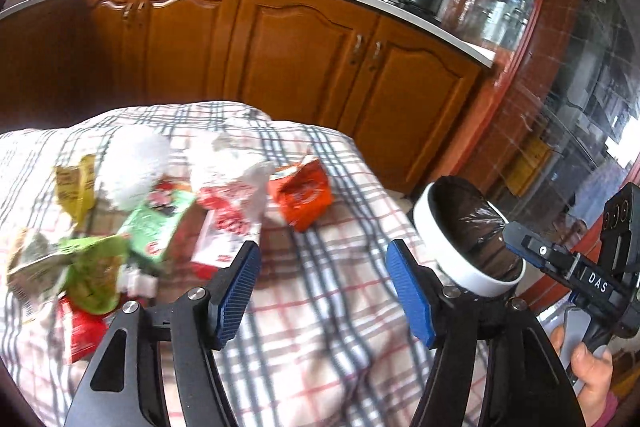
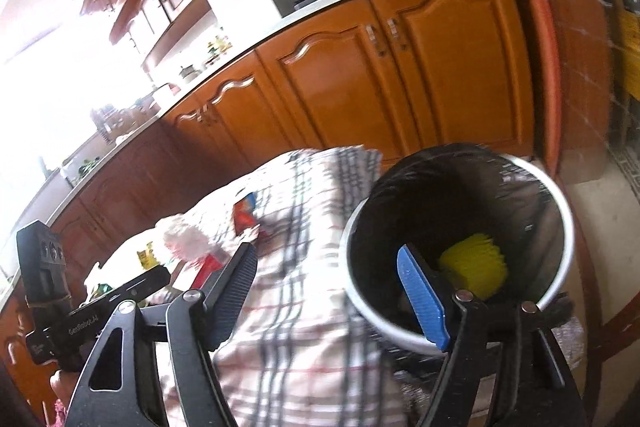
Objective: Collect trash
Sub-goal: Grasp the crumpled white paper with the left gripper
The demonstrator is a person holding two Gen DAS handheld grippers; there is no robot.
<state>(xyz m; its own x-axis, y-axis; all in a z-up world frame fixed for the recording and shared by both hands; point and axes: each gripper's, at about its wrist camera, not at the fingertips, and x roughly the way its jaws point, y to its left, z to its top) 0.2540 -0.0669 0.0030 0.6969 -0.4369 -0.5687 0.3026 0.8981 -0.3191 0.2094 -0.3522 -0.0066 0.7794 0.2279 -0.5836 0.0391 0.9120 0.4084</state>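
On the plaid-covered counter (image 1: 328,327), the remaining trash lies in a loose heap (image 1: 132,223) of crumpled wrappers and bags toward the left of the left wrist view, with an orange packet (image 1: 304,193) a little apart on its right. The left gripper (image 1: 322,291) hangs over bare cloth, jaws released and empty, and the heap sits ahead and to its left, so this hand is the nearer one for the next pick. The right gripper (image 2: 326,293) is likewise spread with nothing between its pads; one finger overlaps the white bin (image 2: 564,227) with the black liner, where a yellow piece (image 2: 476,263) already lies. The bin stands just beside the counter's right edge, well apart from the heap.
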